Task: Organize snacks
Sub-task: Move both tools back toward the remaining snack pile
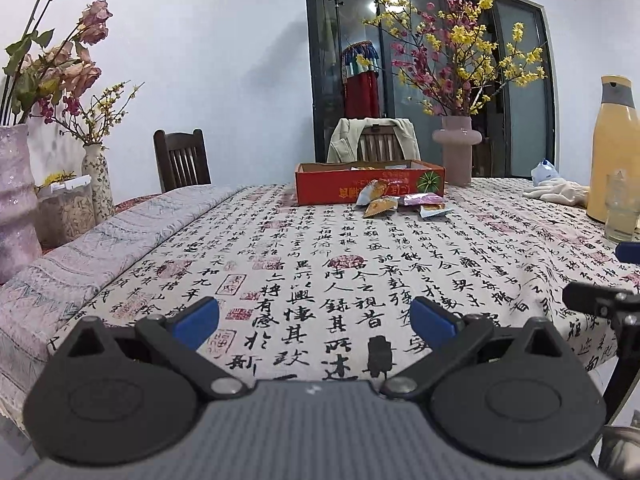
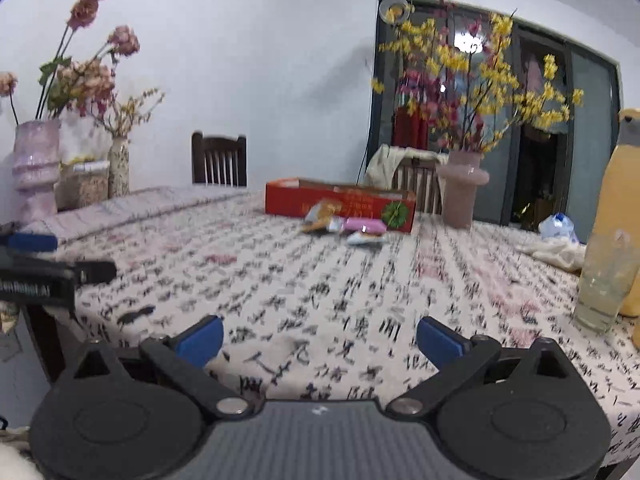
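Note:
A red cardboard box [image 1: 370, 186] [image 2: 340, 204] sits at the far side of the table with snack packets inside. Several loose snack packets lie in front of it: orange ones [image 1: 380, 205] [image 2: 320, 216], a pink one [image 1: 423, 199] [image 2: 364, 225] and a white-orange one [image 1: 435, 211] [image 2: 365, 238]. My left gripper [image 1: 314, 318] is open and empty over the near table edge, far from the snacks. My right gripper [image 2: 320, 338] is open and empty, also near the front edge. The right wrist view is blurred.
The table carries a calligraphy-print cloth [image 1: 320, 264]. A pink vase with yellow and pink blossoms [image 1: 457, 148] [image 2: 462, 192] stands right of the box. A yellow flask [image 1: 614, 148] [image 2: 624, 208], a glass [image 1: 622, 208] [image 2: 606, 280] and white cloth [image 1: 558, 192] sit at right. Vases [image 1: 16, 196] and chairs [image 1: 182, 160] stand at left.

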`<control>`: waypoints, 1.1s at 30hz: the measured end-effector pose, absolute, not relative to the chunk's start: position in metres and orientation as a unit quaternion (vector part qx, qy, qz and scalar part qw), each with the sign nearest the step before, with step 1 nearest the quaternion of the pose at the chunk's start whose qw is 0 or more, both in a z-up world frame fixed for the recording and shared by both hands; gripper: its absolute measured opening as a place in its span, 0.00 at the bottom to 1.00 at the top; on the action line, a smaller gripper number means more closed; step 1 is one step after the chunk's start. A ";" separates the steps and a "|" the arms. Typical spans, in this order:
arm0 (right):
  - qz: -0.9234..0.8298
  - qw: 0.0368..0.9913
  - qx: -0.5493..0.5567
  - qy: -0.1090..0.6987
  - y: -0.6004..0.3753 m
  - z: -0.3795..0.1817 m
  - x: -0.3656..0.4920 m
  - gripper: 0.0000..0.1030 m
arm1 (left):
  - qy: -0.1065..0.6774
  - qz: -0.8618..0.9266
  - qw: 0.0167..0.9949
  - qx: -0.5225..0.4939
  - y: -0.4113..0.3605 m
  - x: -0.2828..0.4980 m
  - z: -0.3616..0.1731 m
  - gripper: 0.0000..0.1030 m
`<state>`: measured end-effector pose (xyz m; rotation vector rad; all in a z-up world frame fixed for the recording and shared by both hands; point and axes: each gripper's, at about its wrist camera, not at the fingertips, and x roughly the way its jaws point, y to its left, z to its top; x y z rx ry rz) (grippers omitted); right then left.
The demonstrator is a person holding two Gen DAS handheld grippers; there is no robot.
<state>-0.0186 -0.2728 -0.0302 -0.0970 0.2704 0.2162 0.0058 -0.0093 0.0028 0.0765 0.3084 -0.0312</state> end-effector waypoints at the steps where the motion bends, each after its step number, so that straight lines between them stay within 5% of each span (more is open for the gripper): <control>1: 0.106 0.985 -0.047 0.130 -0.273 -0.029 -0.019 1.00 | 0.153 -0.015 0.987 0.037 -0.009 0.006 0.003 1.00; 16: 0.120 0.983 -0.044 0.133 -0.273 -0.028 -0.006 1.00 | 0.144 -0.011 0.989 0.036 -0.005 0.022 0.009 1.00; 33: 0.125 0.977 -0.019 0.170 -0.278 -0.003 0.128 1.00 | 0.201 -0.045 0.978 0.032 -0.011 0.159 0.044 1.00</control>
